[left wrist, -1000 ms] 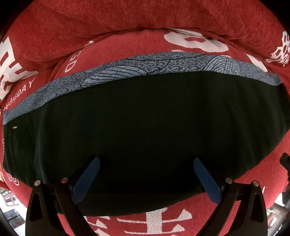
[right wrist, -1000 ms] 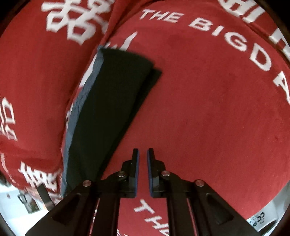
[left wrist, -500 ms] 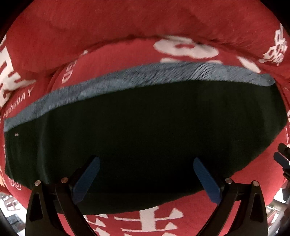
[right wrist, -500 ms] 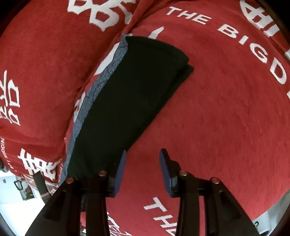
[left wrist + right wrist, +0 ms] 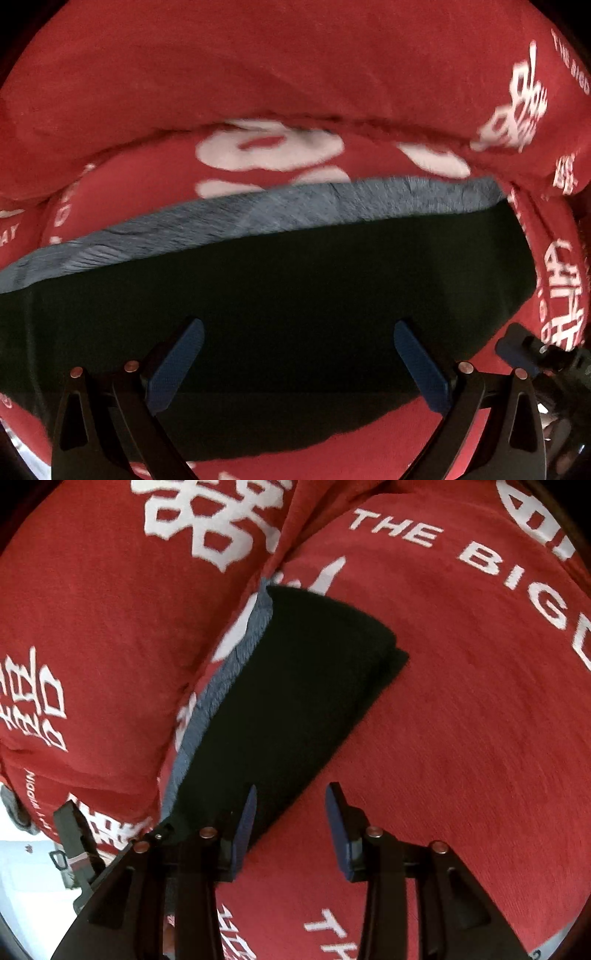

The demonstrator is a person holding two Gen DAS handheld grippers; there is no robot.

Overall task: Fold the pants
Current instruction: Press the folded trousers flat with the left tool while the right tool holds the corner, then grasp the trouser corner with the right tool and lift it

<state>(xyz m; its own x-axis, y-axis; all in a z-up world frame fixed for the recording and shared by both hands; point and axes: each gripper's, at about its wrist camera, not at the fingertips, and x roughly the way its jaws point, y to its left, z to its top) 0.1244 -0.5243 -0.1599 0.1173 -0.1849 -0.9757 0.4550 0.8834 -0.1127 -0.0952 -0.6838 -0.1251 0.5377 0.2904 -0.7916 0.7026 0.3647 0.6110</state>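
Nearest in the left wrist view, the left gripper (image 5: 295, 354) is seen with its jaws spread wide and nothing held; both blue pads (image 5: 177, 363) hang over the dark pants (image 5: 280, 295) without pressing on them. In the right wrist view the right gripper (image 5: 290, 827) is seen with its jaws narrowly parted, having just been opening, and nothing is gripped: the left pad is over the near edge of the pants (image 5: 295, 701), the right pad over bare red cover (image 5: 461, 738).

The pants are laid on the red cover (image 5: 295, 74) with white lettering, as a long, flat, dark strip. A grey patterned band (image 5: 258, 218) is shown along the far side in the left view and along the left side in the right view. At the far end a second layer is seen sticking out slightly under the top one, so the cloth is judged to be doubled lengthwise already.

Beyond the pants, a raised red fold is seen close behind the grey band.

The lengthwise fold is taken as done and released. What is left is judged to be folding the strip across its length, and squaring the uneven far end
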